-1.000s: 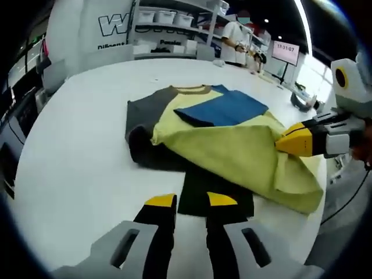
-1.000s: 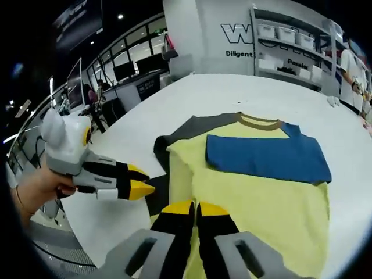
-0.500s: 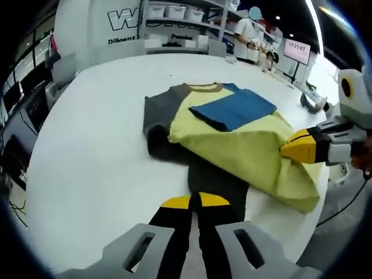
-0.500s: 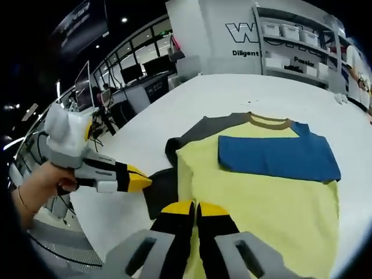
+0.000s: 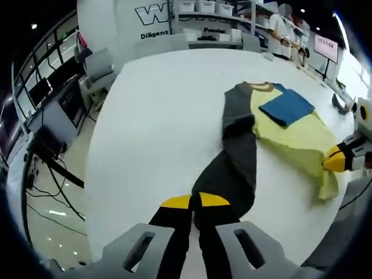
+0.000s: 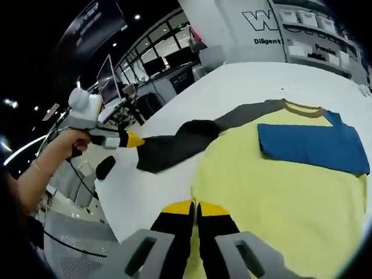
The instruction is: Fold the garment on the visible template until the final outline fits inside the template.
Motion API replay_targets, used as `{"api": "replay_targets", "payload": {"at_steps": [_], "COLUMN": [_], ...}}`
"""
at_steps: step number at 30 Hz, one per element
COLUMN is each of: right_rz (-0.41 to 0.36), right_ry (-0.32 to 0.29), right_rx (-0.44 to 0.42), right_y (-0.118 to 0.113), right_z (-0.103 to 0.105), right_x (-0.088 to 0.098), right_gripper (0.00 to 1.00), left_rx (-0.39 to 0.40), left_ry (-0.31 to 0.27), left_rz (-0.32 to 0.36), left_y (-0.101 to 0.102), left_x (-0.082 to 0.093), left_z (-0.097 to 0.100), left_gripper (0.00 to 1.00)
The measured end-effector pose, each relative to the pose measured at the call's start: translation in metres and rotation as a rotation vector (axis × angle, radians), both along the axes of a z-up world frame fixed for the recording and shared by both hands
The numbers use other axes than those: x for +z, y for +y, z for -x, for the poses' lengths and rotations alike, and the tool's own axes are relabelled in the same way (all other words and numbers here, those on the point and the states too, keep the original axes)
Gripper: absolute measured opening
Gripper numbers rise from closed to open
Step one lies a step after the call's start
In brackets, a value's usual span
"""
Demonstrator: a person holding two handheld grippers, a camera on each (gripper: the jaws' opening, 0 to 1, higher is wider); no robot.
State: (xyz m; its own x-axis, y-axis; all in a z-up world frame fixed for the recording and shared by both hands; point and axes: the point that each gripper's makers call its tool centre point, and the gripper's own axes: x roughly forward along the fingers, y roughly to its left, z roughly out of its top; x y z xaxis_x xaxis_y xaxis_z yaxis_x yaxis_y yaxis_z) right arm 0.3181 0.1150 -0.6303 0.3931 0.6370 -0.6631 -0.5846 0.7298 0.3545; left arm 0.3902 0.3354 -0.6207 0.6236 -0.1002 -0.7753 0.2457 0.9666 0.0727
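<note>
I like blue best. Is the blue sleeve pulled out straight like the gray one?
No, the blue sleeve lies folded across the yellow shirt, while the gray sleeve stretches out to the left claw.

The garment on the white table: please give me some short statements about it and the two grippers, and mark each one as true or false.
1. The left gripper is shut on the end of the dark grey sleeve. True.
2. The blue sleeve is stretched out sideways past the body of the garment. False: it lies folded over the yellow body.
3. The right gripper is shut on the yellow hem. True.
4. The grey sleeve is folded flat across the chest. False: it is pulled out straight, away from the body, over the white table.
5. The collar is hidden under the blue sleeve. False: it shows above the blue sleeve.
</note>
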Motion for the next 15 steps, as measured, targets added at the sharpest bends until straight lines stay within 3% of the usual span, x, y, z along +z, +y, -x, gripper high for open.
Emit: {"api": "replay_targets", "payload": {"at_steps": [3,6,9,10,13,15], "right_rz": [0.024,0.058,0.1,0.132,0.158,0.133], "right_ry": [-0.002,-0.007,-0.003,-0.061,-0.131,-0.165], "right_rx": [0.051,0.088,0.055,0.043,0.069,0.129], "right_y": [0.009,0.015,0.01,0.005,0.004,0.01], "right_z": [0.005,0.01,0.007,0.001,0.005,0.016], "right_x": [-0.006,-0.012,-0.018,-0.015,-0.003,0.006], "right_gripper": [0.0,0.0,0.03,0.09,0.24,0.24], "left_rx": [0.021,0.038,0.039,0.047,0.061,0.062], "left_ry": [-0.018,-0.054,-0.066,-0.07,-0.058,-0.066], "left_rz": [-0.044,-0.034,-0.055,-0.084,-0.118,-0.126], "left_y": [0.02,0.03,0.038,0.045,0.055,0.058], "left_x": [0.008,0.019,0.025,0.027,0.029,0.031], "left_z": [-0.01,-0.022,-0.036,-0.042,-0.052,-0.058], "left_gripper": [0.06,0.06,0.06,0.06,0.06,0.06]}}
